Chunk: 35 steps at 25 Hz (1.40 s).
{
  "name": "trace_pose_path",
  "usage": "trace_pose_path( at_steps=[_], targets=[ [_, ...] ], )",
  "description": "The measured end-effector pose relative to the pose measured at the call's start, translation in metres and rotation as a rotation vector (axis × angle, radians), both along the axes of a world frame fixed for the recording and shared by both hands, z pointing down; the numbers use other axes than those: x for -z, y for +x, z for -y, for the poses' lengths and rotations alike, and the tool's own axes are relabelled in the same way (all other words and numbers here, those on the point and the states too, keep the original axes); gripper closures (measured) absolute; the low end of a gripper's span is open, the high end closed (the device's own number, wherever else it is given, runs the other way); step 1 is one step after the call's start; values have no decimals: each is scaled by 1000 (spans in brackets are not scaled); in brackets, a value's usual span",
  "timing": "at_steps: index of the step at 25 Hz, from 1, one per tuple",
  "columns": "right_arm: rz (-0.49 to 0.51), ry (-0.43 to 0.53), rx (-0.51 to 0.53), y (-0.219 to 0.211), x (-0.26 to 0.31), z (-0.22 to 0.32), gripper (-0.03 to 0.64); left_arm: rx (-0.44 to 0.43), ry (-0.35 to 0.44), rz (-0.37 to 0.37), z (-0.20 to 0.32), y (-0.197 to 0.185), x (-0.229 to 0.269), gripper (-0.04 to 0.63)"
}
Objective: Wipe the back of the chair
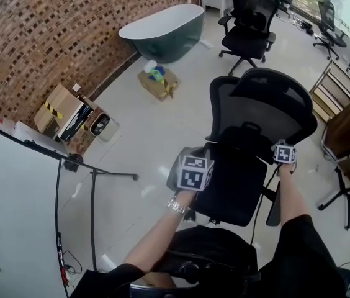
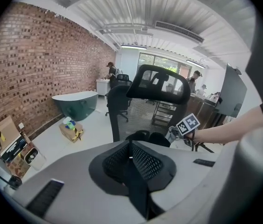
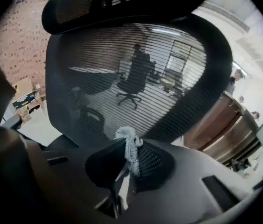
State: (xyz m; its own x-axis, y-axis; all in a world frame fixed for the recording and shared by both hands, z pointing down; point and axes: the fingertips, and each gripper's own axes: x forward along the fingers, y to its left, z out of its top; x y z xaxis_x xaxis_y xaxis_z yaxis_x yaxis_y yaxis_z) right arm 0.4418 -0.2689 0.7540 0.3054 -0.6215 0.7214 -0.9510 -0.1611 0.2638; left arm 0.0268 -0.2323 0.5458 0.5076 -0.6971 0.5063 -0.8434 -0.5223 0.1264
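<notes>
A black mesh office chair stands in front of me, its back (image 1: 259, 101) rising above the seat (image 1: 234, 182). My right gripper (image 1: 277, 146) is at the right side of the chair, just above the seat. It is shut on a small grey knitted cloth (image 3: 130, 147), and the mesh back (image 3: 131, 73) fills the right gripper view close in front of the jaws. The left gripper view shows that cloth (image 2: 174, 133) hanging by the right gripper's marker cube. My left gripper (image 1: 187, 156) hovers at the seat's left edge, its jaws shut (image 2: 131, 157) with nothing between them.
A dark green bathtub (image 1: 166, 30) stands by the brick wall, with an open cardboard box (image 1: 157, 82) near it. Another office chair (image 1: 249, 23) is farther back. More boxes (image 1: 63, 113) lie at the left wall, a whiteboard (image 1: 13, 216) at near left, wooden furniture (image 1: 349, 129) at right.
</notes>
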Motion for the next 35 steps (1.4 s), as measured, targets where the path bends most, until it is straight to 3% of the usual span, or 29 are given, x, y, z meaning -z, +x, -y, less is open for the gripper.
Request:
trace_pose_path(
  at_steps=[3,5,8,13,16,20,24,29,35],
  targets=[
    [-23,15,-138,57,26,-46,569,-62,12,-17,3,29,4,571],
    [57,86,-204,51,51,-67,569,-97,17,-22,3,40,5,571],
    [173,221,-164,-6,110,-74,569,-133,35,-27,8,56,8,571],
    [373,247,38,-153,168,-73,569,-195,73,-33,11,84,18,571],
    [367,263,103,-216,191,-70,569,-195,69,-23,5,84,16,571],
    [355,256,126,-255,201,-71,569,-238,85,-44,-4,91,27,571],
    [365,193,105,-270,185,-88,569,-269,98,-34,-15,82,30,571],
    [388,171,93,-291,174,-104,569,-285,46,-36,-35,65,8,571],
    [382,140,24,-308,159,-161,569,-325,9,-50,-79,50,-8,571]
  ],
)
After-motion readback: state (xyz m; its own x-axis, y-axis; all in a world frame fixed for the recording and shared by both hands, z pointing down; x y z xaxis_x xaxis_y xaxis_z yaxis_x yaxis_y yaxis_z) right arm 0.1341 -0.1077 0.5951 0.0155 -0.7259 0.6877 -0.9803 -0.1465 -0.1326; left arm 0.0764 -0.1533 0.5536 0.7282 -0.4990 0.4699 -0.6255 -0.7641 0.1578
